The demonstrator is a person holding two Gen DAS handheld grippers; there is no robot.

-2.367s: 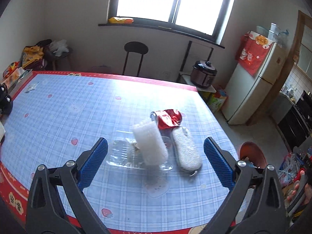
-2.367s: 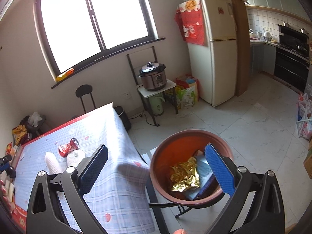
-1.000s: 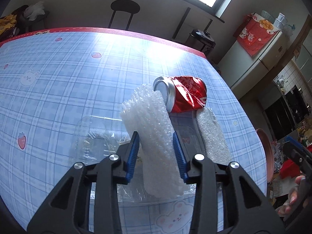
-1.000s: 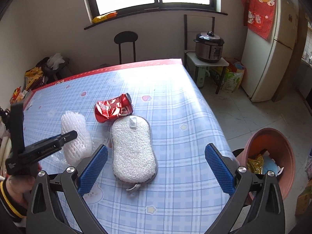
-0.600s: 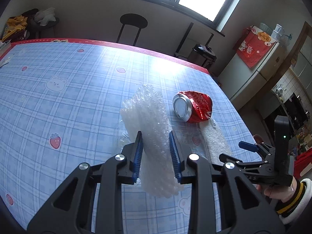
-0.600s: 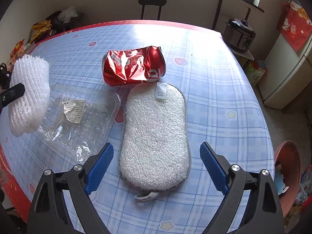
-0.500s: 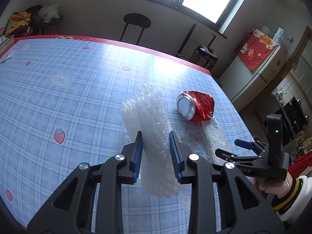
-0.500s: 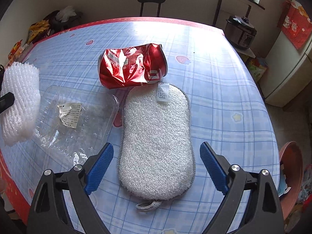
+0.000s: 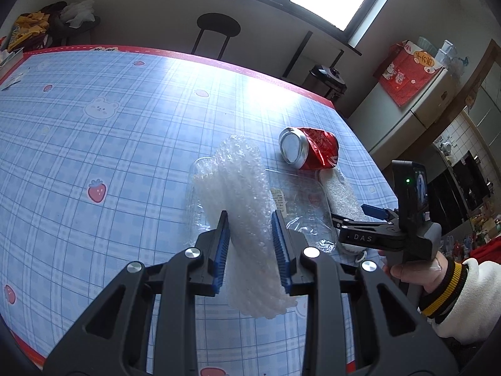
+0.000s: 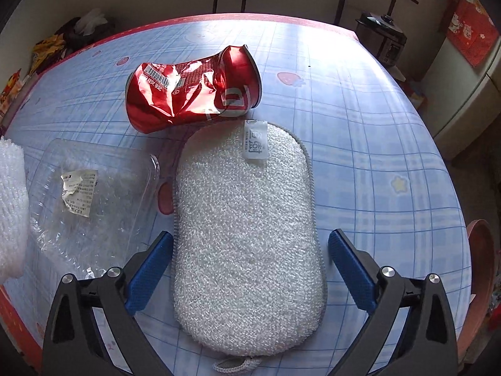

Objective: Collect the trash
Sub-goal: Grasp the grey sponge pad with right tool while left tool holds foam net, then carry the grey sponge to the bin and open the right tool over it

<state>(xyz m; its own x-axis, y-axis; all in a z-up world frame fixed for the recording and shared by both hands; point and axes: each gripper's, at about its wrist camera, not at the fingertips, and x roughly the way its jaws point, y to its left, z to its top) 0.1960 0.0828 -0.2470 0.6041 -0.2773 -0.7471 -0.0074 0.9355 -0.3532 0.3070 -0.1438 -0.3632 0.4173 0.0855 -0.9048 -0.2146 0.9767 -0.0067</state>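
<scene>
Gripping bubble wrap [image 9: 247, 206] in left tool [image 9: 250, 250], right tool [image 10: 247, 269] opening astride sponge [image 10: 247, 235], crushed can [image 10: 194, 91] beyond

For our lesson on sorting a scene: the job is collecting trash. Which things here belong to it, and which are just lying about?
Belongs to the job:
- bubble wrap, clamped in the left gripper
- crushed red can
- clear plastic tray
- orange bin
- right gripper, jaws opening

Probably just lying about:
- white scrubbing pad
- stool
- rice cooker

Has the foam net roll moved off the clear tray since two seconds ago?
Yes. The foam net roll, clamped in the left gripper, now hangs above and left of the clear tray.
</scene>
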